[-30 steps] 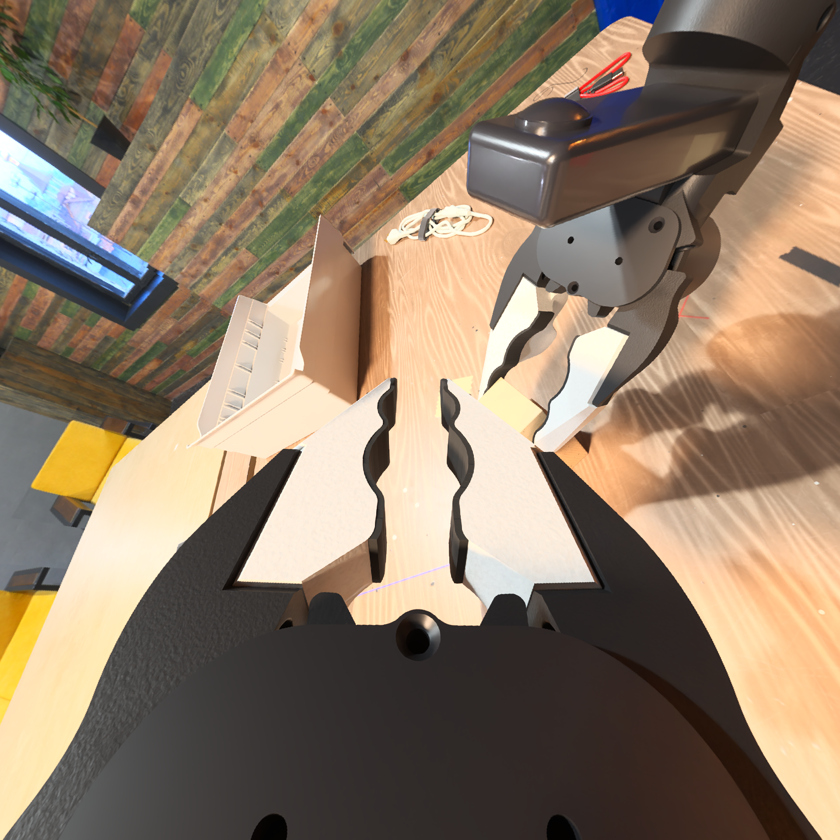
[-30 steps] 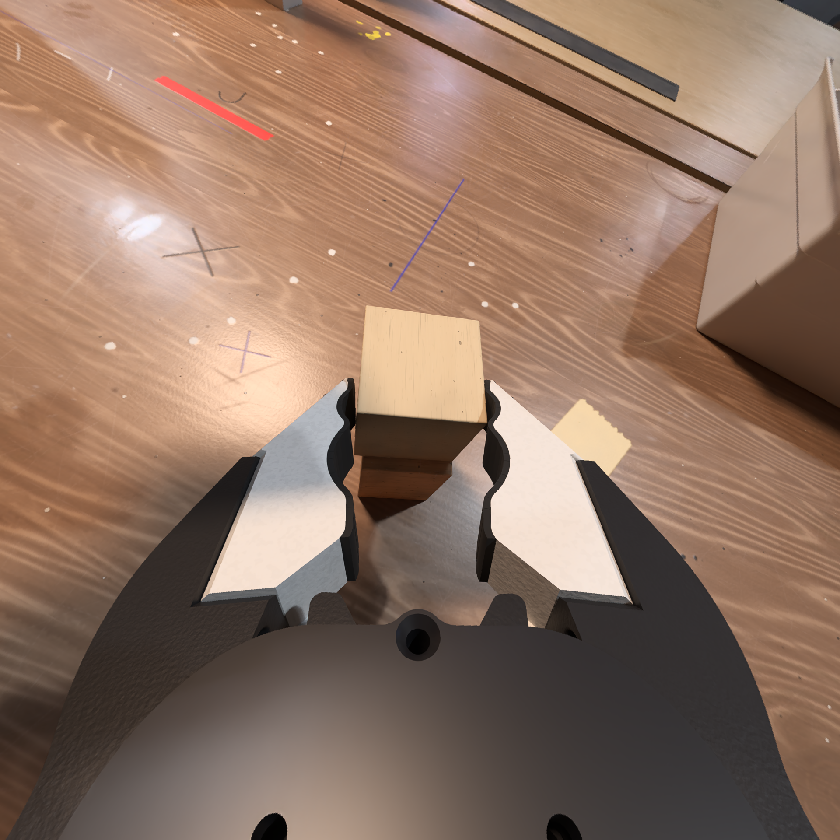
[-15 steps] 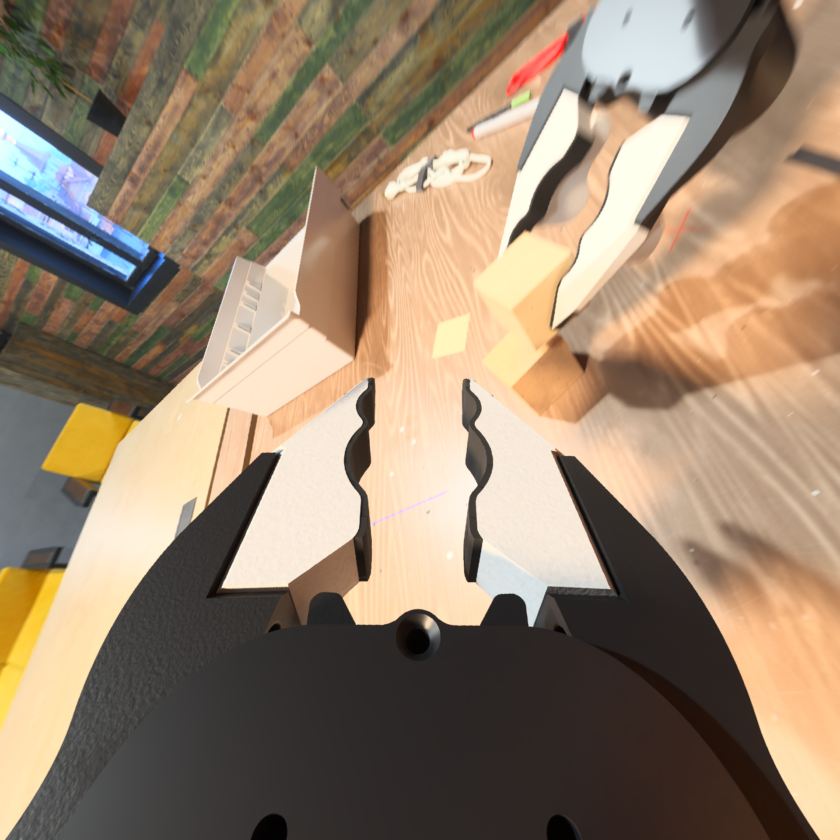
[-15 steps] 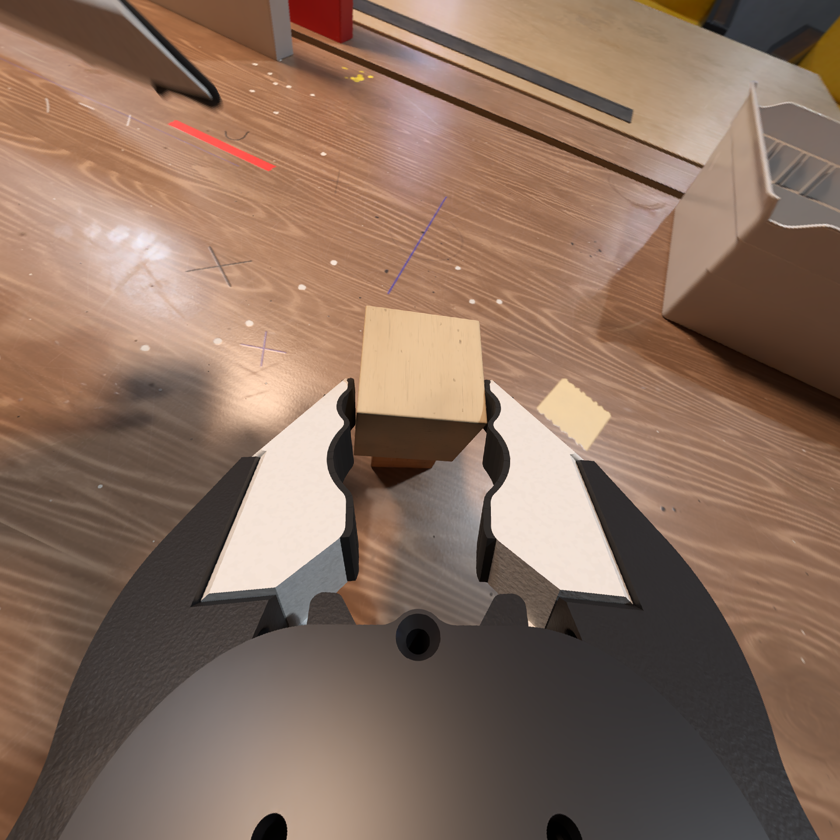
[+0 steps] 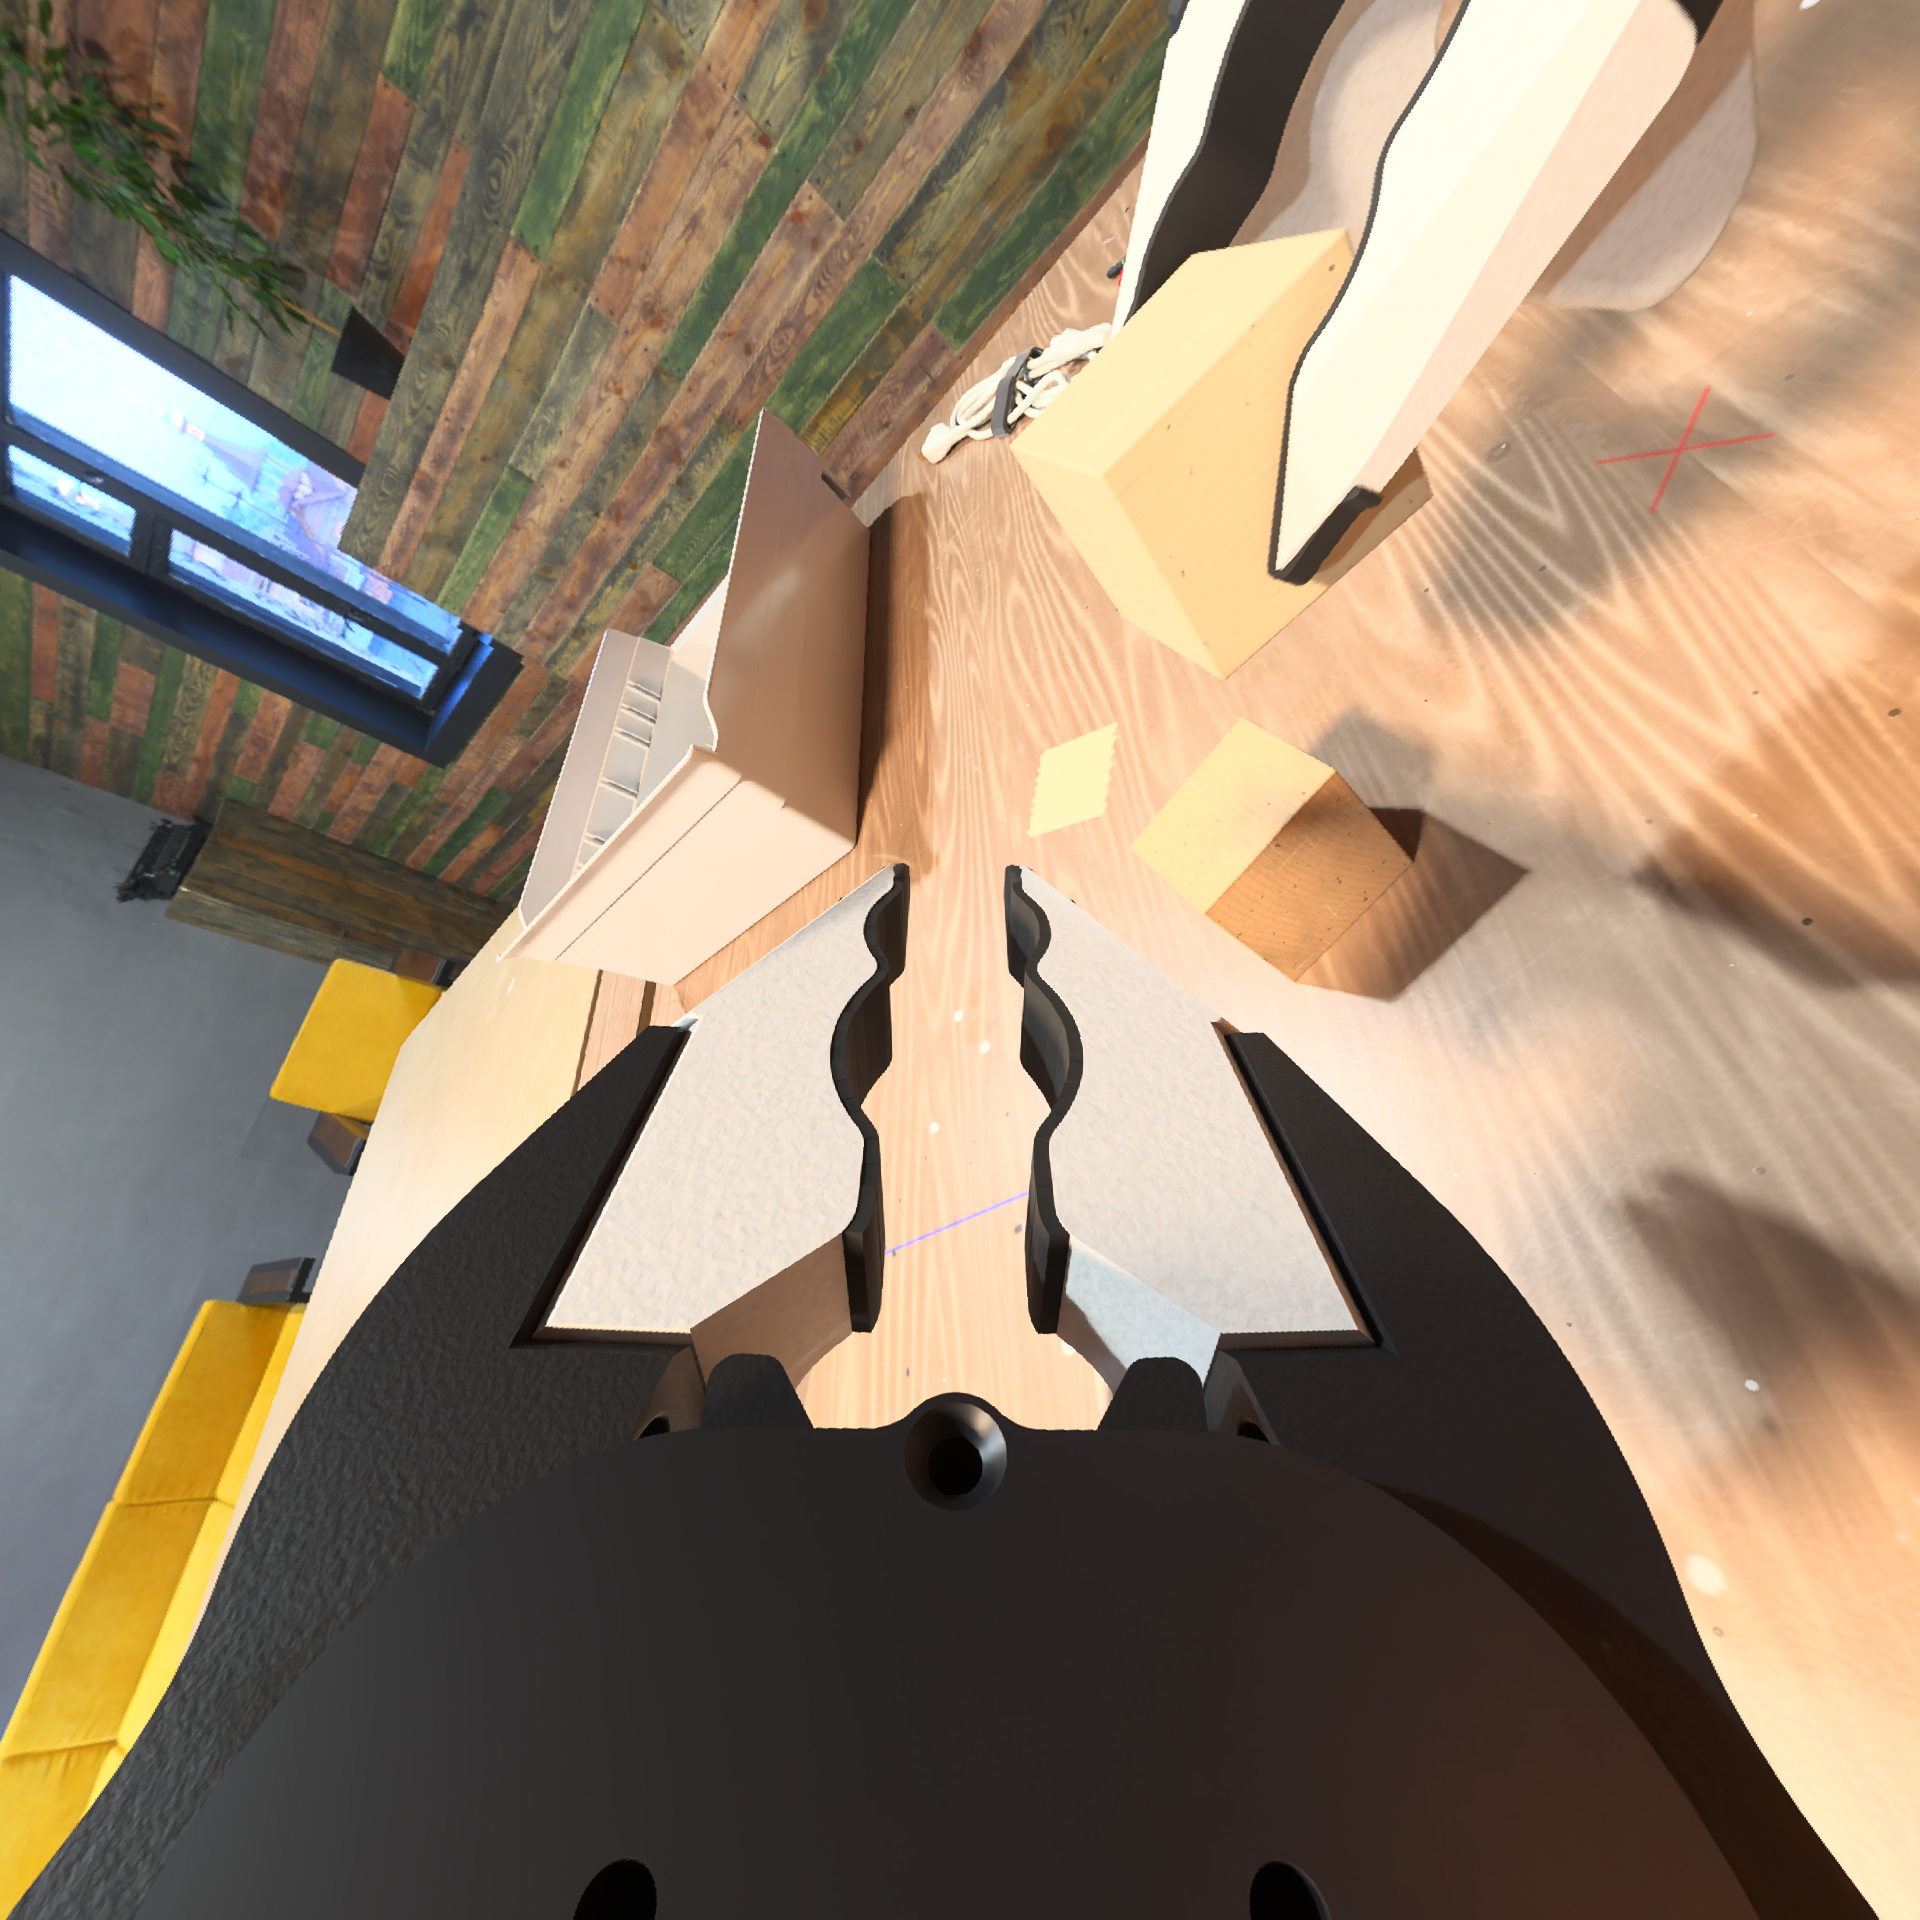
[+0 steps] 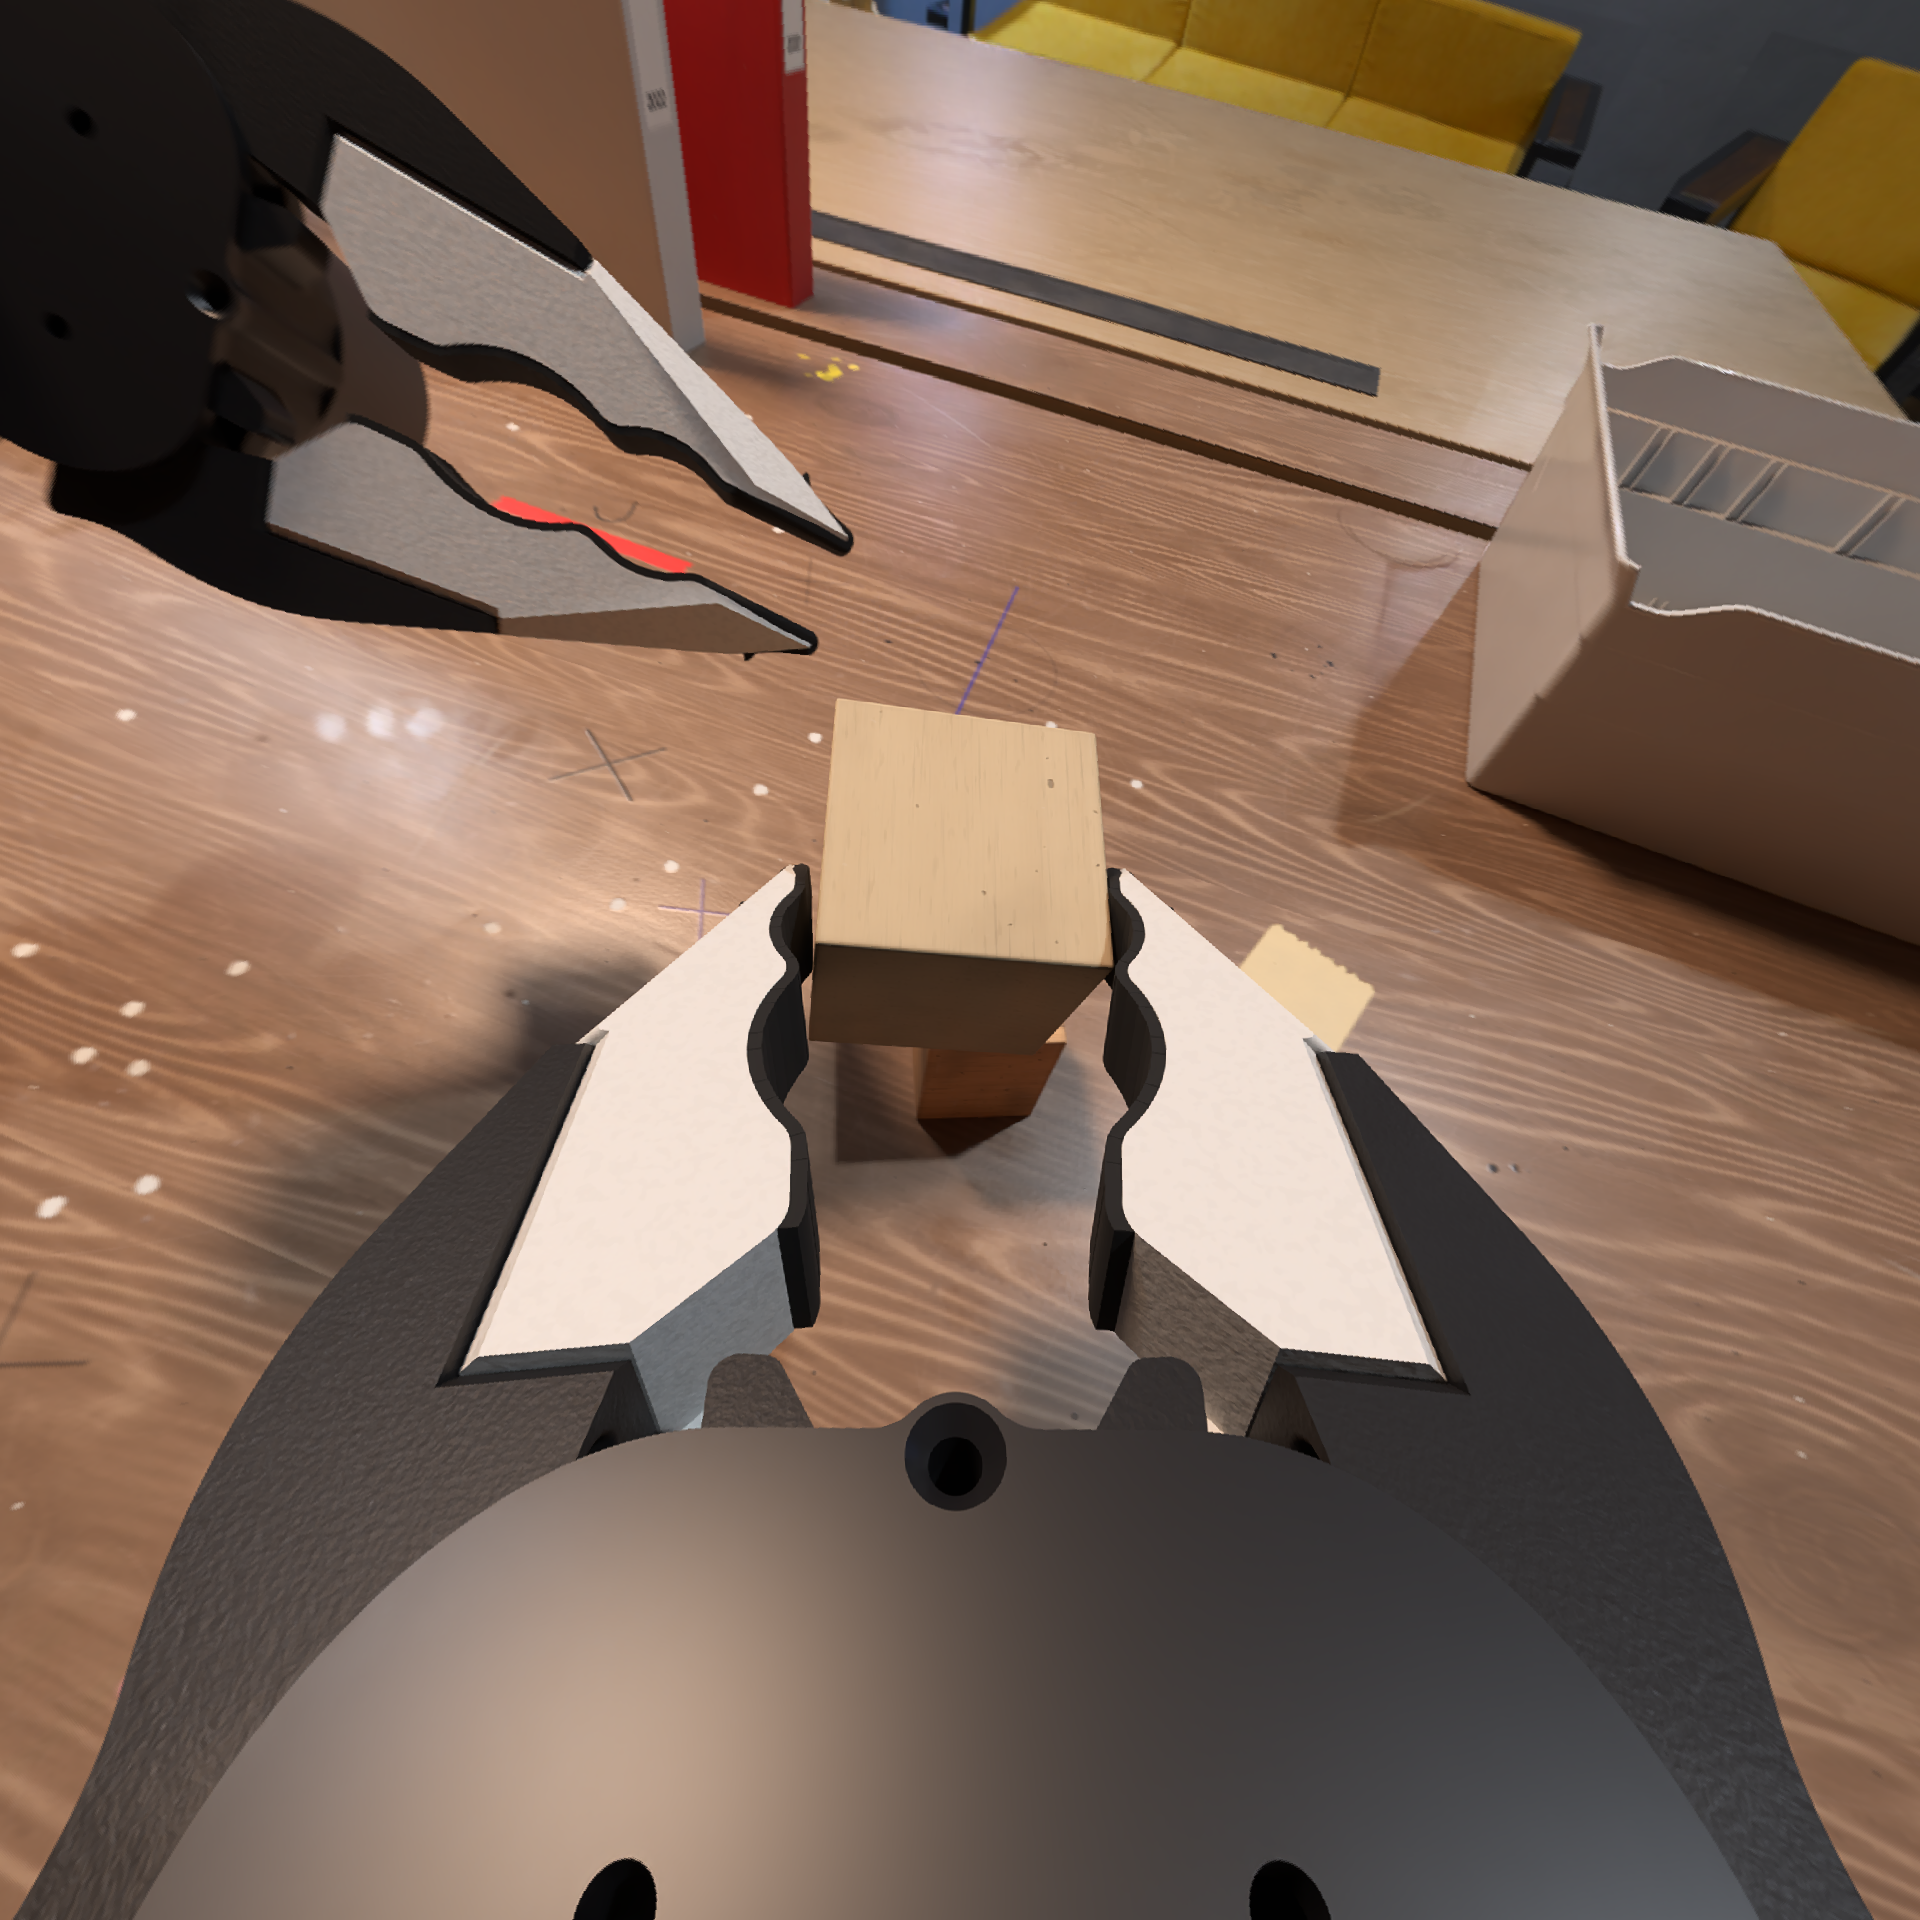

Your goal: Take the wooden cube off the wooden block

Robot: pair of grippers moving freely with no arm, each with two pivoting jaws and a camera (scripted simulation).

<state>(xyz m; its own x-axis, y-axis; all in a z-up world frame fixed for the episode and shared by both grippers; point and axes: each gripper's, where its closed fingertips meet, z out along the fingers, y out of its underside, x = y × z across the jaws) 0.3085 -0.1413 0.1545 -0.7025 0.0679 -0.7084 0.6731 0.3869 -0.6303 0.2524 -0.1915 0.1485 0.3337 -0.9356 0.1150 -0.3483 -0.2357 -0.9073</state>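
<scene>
A: Gripping the pale, smooth-grained wooden cube [image 6: 961, 862] at twelve o'clock between its fingertips, the right gripper [image 6: 958, 914] holds it clear above the darker wooden block [image 6: 987, 1081] on the table [image 6: 312, 935].

B: The left gripper [image 5: 954, 883], jaws parted and empty, sees that block [image 5: 1278, 852] at one o'clock.
</scene>
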